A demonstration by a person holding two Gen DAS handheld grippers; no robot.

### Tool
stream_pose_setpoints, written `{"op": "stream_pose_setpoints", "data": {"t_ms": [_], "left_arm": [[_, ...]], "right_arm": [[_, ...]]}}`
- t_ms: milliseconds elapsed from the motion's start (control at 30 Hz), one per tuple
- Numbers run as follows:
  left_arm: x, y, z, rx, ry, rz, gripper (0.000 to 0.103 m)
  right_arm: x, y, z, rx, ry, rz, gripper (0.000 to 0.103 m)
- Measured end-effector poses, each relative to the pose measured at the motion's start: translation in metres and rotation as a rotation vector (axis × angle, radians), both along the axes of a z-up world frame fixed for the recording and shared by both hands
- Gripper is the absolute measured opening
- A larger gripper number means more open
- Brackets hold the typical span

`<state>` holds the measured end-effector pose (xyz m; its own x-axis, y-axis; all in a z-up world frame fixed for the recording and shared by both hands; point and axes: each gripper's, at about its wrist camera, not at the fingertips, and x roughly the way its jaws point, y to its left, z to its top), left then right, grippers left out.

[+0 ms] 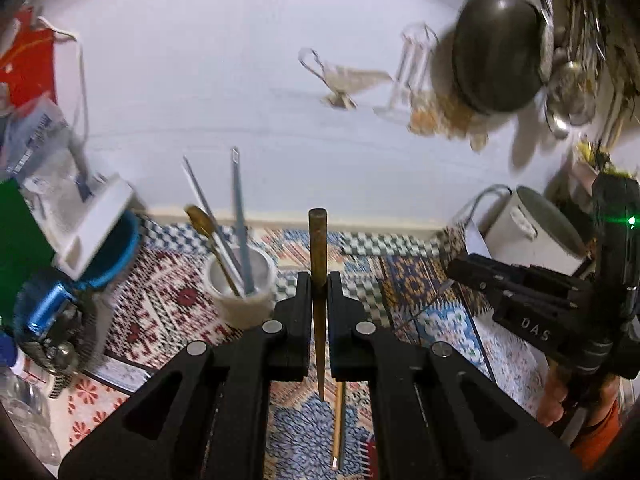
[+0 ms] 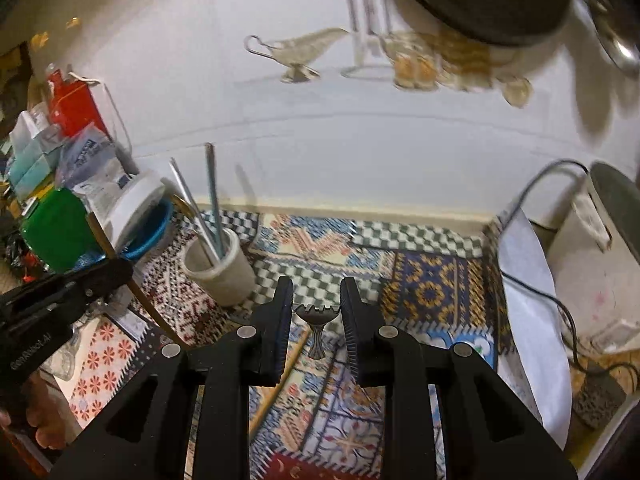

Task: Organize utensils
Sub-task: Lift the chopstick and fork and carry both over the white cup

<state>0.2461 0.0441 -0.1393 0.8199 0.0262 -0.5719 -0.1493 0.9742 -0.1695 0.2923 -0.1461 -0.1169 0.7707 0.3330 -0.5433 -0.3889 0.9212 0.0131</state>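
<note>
Both grippers hang above a bright patterned cloth point(image 1: 416, 284) spread along the foot of a white wall. The left gripper point(image 1: 319, 280) has its jaws pressed tight on a brown tapered stick point(image 1: 318, 264), which stands nearly upright between the pads, blunt end up and thin point hanging below the fingers. On the cloth beneath it lies a second, paler stick point(image 1: 339, 428). The right gripper point(image 2: 316, 304) has its jaws partly closed, pinching the head of a dark metal fork point(image 2: 317, 314) by its two sides, prongs pointing up toward the wall and the stem dropping down behind the fingers. Back and to the left, near the wall, stands a white cup point(image 1: 240, 284) already holding a gold spoon point(image 1: 202, 218) and two grey straight utensils point(image 1: 240, 204) that lean out over its rim. The cup stands well apart from both grippers. At the right edge a white kettle point(image 2: 592, 240) sits with its black cord trailing over the cloth
</note>
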Motion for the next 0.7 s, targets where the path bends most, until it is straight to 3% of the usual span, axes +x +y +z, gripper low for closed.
{"op": "stream_pose_setpoints", "data": {"t_ms": [400, 700], "left_arm": [[-0.004, 0.054, 0.041, 0.004, -0.109, 0.112, 0.005], [0.006, 0.081, 0.063, 0.003, -0.178, 0.168, 0.005]], "right_arm": [[0.015, 0.057, 0.037, 0.000, -0.100, 0.121, 0.022], [0.033, 0.102, 0.047, 0.001, -0.124, 0.208, 0.022]]}}
